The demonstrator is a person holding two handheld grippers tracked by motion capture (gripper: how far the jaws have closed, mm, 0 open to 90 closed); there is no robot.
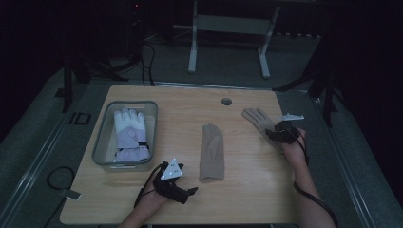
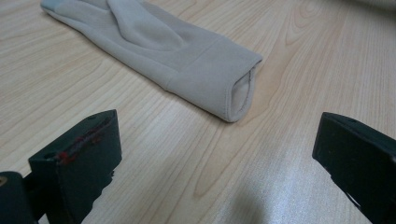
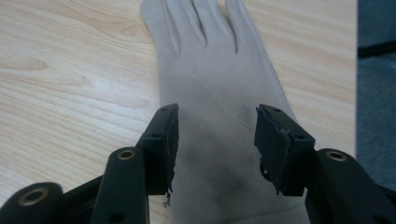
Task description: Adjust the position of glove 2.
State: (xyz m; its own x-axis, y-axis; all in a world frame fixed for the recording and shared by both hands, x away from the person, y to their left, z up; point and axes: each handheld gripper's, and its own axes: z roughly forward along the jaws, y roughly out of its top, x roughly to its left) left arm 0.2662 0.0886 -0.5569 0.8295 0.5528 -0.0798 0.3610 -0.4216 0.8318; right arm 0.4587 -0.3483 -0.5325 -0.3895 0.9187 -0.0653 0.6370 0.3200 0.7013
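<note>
Right hand-held gripper, jaws apart, straddles the far-right beige glove on the desk; soft, light, limp fabric, best pinched at the cuff.

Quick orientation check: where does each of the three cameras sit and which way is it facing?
High view: above the near table edge, facing forward and down; both forearms, left gripper, right gripper.
Left gripper view: rides that gripper, low, facing the middle beige glove; open jaws.
Right gripper view: looks down on the right beige glove, jaws apart over it.
Shared: the high view shows both gloves.
</note>
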